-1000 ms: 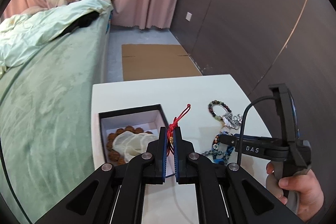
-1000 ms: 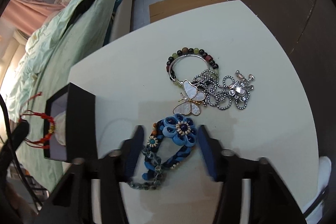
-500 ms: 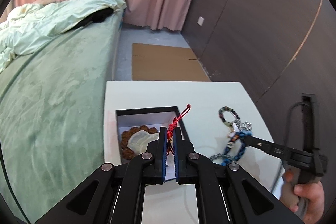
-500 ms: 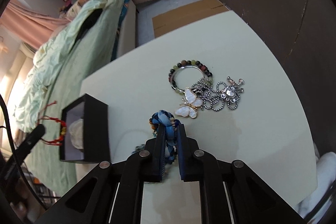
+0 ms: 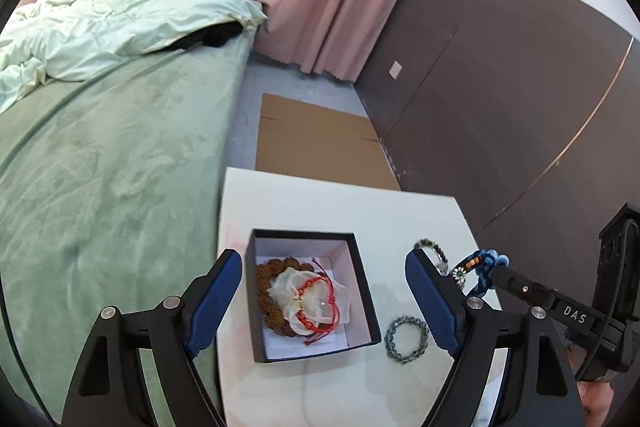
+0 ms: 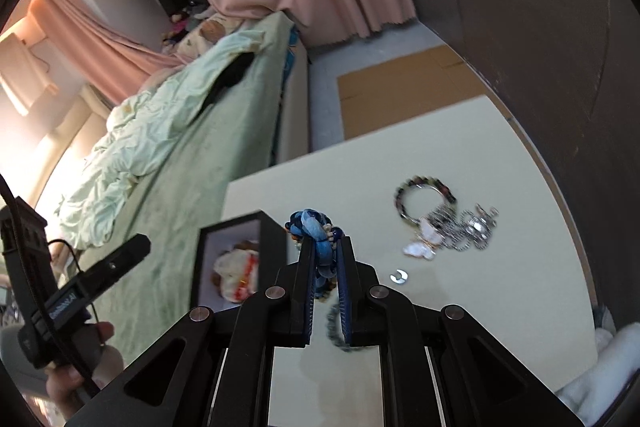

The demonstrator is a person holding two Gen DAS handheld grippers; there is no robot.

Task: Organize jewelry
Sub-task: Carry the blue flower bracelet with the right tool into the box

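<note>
The left gripper (image 5: pixel 324 301) jaws are opening, empty, over the box (image 5: pixel 362 281). The right gripper (image 6: pixel 325 283) jaws grip the blue bracelet (image 6: pixel 318 229); its loose end at lower centre may snag the box rim.

Left tool (image 5: pixel 324 303) jaws opening, empty, right tool (image 6: pixel 325 259) clamped, raised

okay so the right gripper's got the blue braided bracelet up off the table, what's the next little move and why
Probably carry the right gripper sideways until it hangs over the black box, then let go. The blue bracelet is pinched and clear of the table. The red cord bracelet already lies inside, and the left gripper is opening with nothing between its pads.
</note>
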